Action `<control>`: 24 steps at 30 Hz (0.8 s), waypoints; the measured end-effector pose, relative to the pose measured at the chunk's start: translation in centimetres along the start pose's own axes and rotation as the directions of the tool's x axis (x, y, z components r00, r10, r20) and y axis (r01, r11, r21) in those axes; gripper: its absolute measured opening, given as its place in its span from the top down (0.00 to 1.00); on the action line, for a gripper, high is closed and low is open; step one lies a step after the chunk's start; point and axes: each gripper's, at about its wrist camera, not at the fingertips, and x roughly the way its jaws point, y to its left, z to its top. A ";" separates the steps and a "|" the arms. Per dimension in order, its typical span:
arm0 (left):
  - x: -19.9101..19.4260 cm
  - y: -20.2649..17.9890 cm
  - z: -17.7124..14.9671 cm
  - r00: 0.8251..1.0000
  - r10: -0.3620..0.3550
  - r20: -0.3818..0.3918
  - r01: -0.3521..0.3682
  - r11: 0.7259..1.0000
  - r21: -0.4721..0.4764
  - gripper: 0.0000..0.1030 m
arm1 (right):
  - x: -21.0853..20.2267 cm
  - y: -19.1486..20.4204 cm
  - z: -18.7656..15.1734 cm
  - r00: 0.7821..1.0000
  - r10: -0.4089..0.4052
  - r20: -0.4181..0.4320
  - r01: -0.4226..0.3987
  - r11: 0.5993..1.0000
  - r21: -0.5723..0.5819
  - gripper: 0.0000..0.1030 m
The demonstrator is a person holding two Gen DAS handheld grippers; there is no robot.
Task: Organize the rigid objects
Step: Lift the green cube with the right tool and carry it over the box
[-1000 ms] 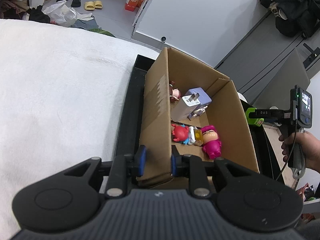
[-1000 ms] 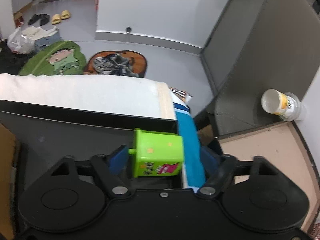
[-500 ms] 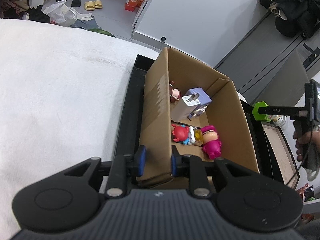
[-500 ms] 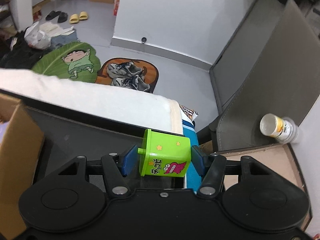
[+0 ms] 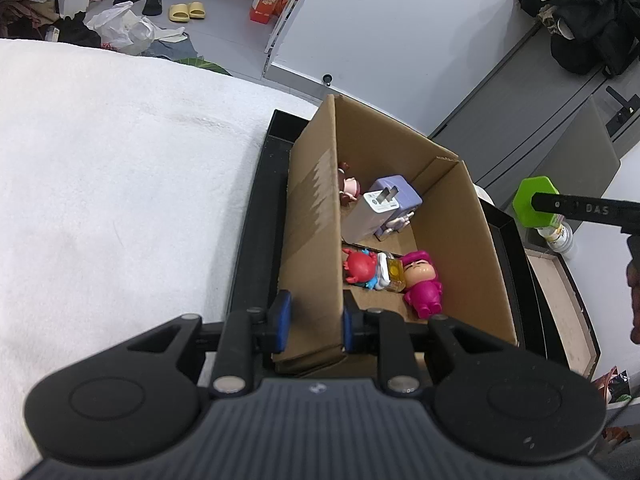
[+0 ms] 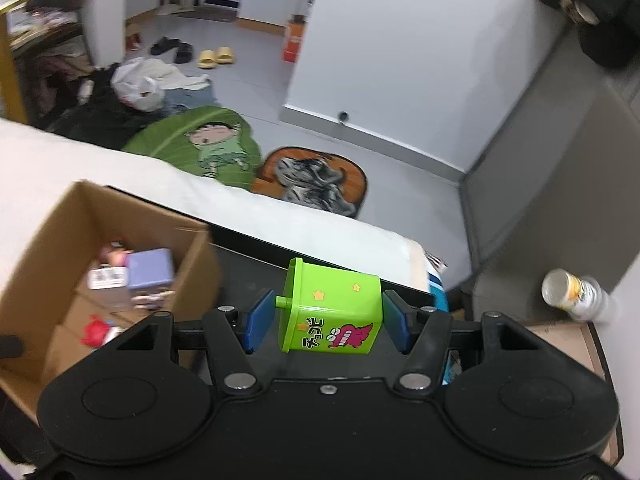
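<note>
While my left gripper (image 5: 314, 322) pinches the near wall of the cardboard box (image 5: 456, 216), its blue pads closed on either side of the cardboard, my right gripper (image 6: 326, 326) clamps a lime-green toy box (image 6: 330, 312) between its own pads, clear of any surface. From the left wrist, the open carton sits in a black tray (image 5: 256, 216) at 12 o'clock, with white bedding (image 5: 120, 184) spreading away toward 9 o'clock. That view looks straight into the carton: a white charger plug (image 5: 370, 216) leaning on a lilac block (image 5: 400, 196), a red figure (image 5: 358, 266), a magenta figure (image 5: 422, 284), and a small doll (image 5: 348, 188) against the left wall. Off at 2 o'clock there, the green toy shows only as a hexagonal end beyond the carton's right wall.

The right wrist view alone shows the toy's printed face, a pink cartoon creature with lettering and yellow stars. Its carton lies at 9 o'clock, blurred, with a canister (image 6: 576, 294) at 3 o'clock.
</note>
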 end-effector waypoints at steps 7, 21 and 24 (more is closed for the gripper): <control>0.0 0.0 0.0 1.000 -0.001 0.000 0.001 1.000 0.001 0.78 | -1.9 3.7 0.5 0.999 0.043 0.018 -0.041 0.996 -0.076 0.44; 0.1 0.2 0.1 1.000 -0.005 -0.002 0.005 1.000 -0.005 0.78 | -4.2 9.5 1.1 0.996 0.077 0.049 -0.063 0.969 -0.238 0.44; 0.1 0.2 0.0 1.000 -0.007 -0.002 0.007 1.000 -0.006 0.78 | -4.5 10.6 1.2 0.995 0.089 0.048 -0.073 0.959 -0.274 0.44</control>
